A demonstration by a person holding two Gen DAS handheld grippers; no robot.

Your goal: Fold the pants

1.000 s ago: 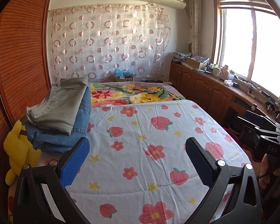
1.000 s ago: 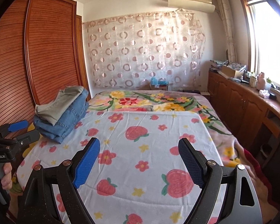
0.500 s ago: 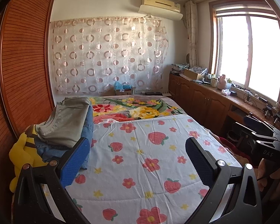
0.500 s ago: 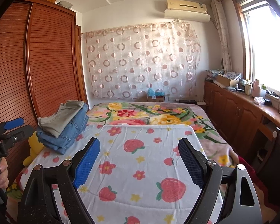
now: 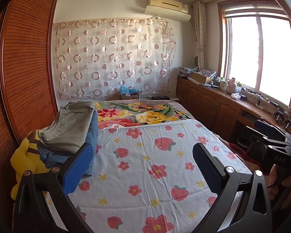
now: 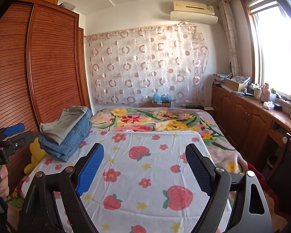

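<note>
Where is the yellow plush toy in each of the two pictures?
Left wrist view: the yellow plush toy sits at the lower left, at the bed's edge by the wardrobe, under the stack of folded pants.
Right wrist view: the toy peeks out at the lower left, mostly hidden below the same stack.
Shared landmark: the air conditioner high on the far wall.
</note>
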